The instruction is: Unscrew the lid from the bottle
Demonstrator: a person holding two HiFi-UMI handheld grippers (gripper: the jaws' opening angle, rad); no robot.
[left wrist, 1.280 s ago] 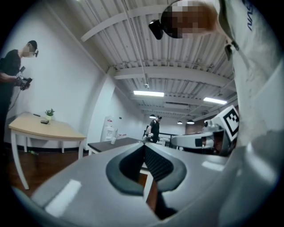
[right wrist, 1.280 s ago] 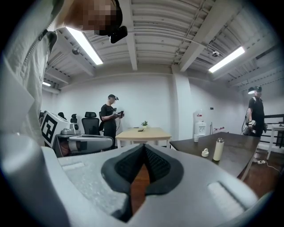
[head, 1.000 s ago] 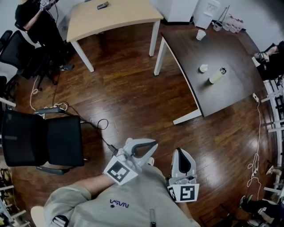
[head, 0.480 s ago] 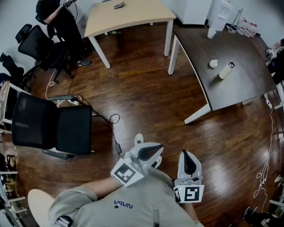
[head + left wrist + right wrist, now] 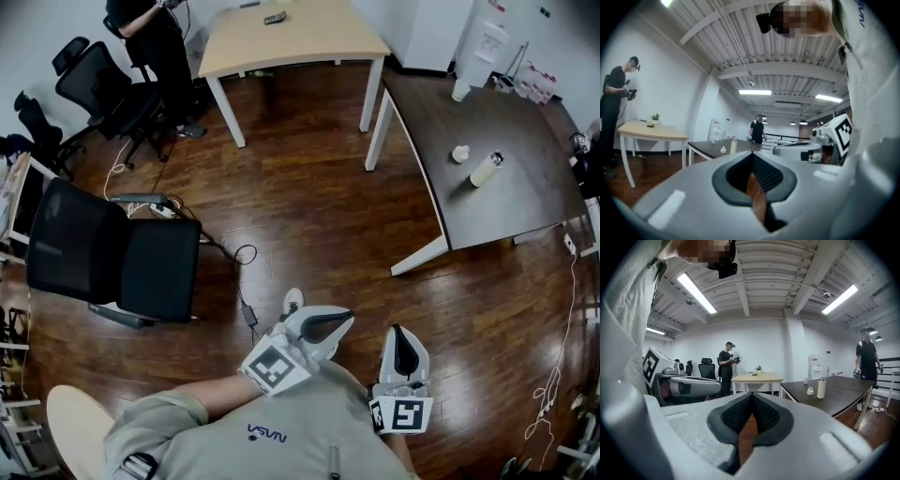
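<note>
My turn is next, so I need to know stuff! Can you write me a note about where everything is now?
Left tool: shut, empty.
Right tool: shut, empty.
Both are held close in, far from the job.
Bottle: upright on the dark table across the room, its lid apparently on.
Done: nothing.
To do: walk over, grip the bottle, unscrew the lid.

Bottle stood on the tabletop at right, a small item just beside it on its left, a cup farther back, second tabletop behind-left, chair far left.
</note>
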